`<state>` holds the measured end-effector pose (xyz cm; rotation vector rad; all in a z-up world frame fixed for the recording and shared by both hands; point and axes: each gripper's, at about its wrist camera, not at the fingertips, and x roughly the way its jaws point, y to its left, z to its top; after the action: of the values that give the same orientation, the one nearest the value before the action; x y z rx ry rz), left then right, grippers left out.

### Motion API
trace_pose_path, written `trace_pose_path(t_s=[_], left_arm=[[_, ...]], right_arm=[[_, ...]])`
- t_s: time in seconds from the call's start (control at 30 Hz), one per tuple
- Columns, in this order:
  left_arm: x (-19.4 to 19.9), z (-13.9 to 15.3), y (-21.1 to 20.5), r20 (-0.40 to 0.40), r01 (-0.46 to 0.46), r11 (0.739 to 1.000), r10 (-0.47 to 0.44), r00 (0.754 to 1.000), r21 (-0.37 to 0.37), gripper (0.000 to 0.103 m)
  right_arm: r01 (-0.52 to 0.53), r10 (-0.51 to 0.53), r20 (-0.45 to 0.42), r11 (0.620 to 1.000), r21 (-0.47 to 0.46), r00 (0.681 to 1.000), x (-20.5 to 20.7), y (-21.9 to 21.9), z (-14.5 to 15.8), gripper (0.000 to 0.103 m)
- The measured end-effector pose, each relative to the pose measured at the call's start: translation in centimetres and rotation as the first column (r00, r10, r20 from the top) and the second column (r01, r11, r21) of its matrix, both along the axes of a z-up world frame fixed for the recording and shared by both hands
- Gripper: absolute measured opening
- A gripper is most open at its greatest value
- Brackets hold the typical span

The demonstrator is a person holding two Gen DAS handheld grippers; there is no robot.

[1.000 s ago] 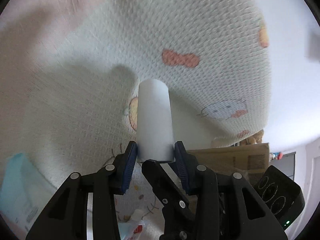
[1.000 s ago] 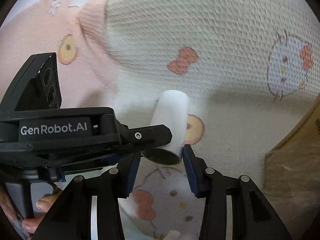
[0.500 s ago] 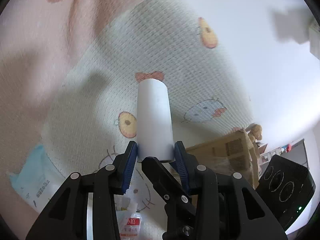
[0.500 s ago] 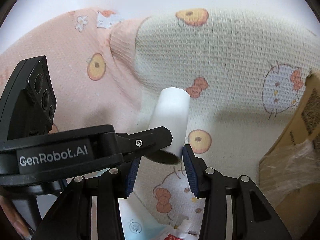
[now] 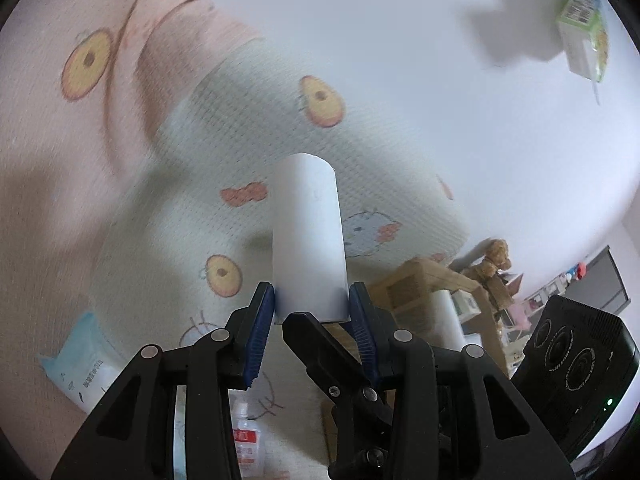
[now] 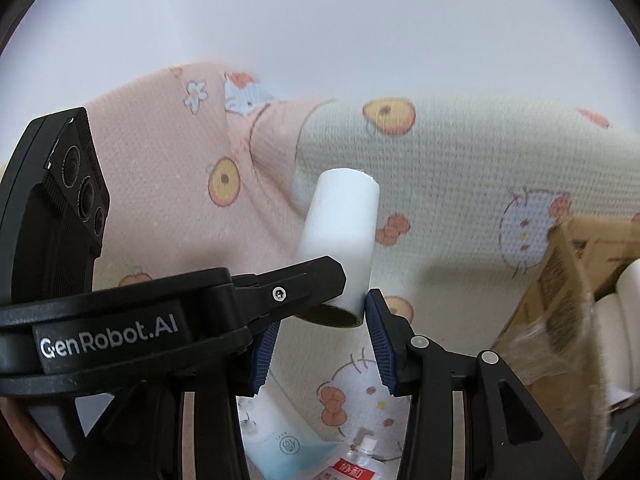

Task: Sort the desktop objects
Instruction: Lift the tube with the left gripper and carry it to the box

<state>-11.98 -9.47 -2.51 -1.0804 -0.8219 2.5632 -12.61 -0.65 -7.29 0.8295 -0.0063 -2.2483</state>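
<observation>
Both jaws pinch white roll (image 5: pixel 309 240) beside box (image 6: pixel 568 280).

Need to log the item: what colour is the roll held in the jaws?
Plain white roll, clearest in the left wrist view.

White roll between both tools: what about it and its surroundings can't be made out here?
- White roll: in the left wrist view its near end is hidden behind a black finger of the right tool.
- Cardboard box: contents cut off by the right view's edge and blurred.
- Red-labelled pouch: print too small, partly behind the left tool.
</observation>
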Motion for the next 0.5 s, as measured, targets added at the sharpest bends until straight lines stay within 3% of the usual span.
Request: trace_pose_path(t_s=[0.5], left_arm=[[1.4,4.8,5.7,-0.075,0.075,0.994,-0.081,0.994,-0.08,0.043]], right_arm=[[0.06,-0.062,-0.094,0.998,-0.027,0.994,2.1,5.5,5.1,0.04]])
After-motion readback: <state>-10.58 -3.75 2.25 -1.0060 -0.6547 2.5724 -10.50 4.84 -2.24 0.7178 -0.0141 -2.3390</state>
